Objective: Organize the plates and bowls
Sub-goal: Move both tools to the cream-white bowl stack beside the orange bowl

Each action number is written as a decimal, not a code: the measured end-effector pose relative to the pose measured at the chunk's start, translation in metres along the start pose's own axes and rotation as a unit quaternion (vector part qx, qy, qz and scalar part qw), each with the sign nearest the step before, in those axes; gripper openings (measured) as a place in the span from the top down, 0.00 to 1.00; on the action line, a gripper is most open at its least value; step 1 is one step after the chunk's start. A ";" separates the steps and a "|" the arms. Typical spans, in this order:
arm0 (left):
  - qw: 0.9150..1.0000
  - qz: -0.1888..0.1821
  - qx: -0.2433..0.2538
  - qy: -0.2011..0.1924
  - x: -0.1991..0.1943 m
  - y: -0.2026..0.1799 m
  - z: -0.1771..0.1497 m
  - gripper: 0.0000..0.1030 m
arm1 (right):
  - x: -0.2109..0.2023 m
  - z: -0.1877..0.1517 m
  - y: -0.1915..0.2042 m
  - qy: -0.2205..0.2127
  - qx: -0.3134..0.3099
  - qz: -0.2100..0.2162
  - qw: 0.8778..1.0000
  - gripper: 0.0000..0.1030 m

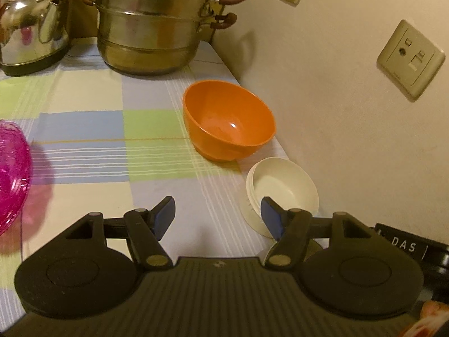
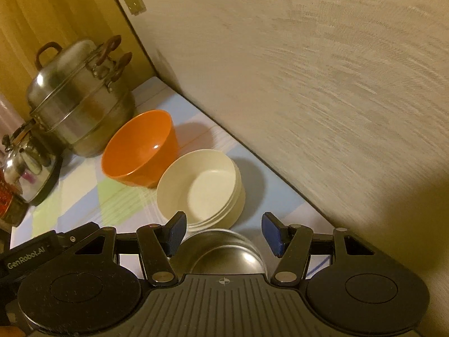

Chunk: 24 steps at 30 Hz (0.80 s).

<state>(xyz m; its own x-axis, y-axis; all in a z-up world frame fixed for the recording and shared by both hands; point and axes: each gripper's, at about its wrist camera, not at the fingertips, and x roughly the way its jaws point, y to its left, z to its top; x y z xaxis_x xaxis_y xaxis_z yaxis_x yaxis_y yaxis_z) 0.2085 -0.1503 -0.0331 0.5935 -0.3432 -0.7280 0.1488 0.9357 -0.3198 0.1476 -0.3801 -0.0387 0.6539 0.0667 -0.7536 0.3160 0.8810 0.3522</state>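
Observation:
An orange bowl (image 1: 228, 122) stands upright on the checked tablecloth near the wall; it also shows in the right wrist view (image 2: 140, 151). Just in front of it sits a stack of cream bowls (image 1: 282, 188), also in the right wrist view (image 2: 200, 189). A steel bowl (image 2: 220, 254) lies below and between the right gripper's fingers. A pink translucent dish (image 1: 12, 174) is at the left edge. My left gripper (image 1: 217, 214) is open and empty, left of the cream stack. My right gripper (image 2: 223, 234) is open above the steel bowl.
A steel steamer pot (image 1: 153, 19) and a kettle (image 1: 33, 25) stand at the back of the table. The wall (image 1: 336, 112) with sockets runs along the table's right edge. The other gripper's body (image 2: 36, 252) shows at the left.

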 end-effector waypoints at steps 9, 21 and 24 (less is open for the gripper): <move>1.000 -0.018 0.005 0.022 0.038 -0.014 0.007 0.42 | 0.023 0.010 -0.008 -0.001 0.008 -0.005 1.000 0.42; 0.999 -0.031 0.001 0.041 0.080 -0.022 0.011 0.46 | 0.051 0.012 -0.014 0.004 0.017 -0.010 1.000 0.43; 0.998 -0.034 -0.003 0.044 0.087 -0.020 0.010 0.49 | 0.055 0.013 -0.014 0.004 0.020 -0.012 1.000 0.44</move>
<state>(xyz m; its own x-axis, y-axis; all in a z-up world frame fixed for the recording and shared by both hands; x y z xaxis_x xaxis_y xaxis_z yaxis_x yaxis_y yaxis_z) 0.2651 -0.1984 -0.0835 0.5104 -0.4129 -0.7543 0.1816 0.9092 -0.3747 0.1880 -0.3954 -0.0777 0.6402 0.0505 -0.7666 0.3590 0.8625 0.3567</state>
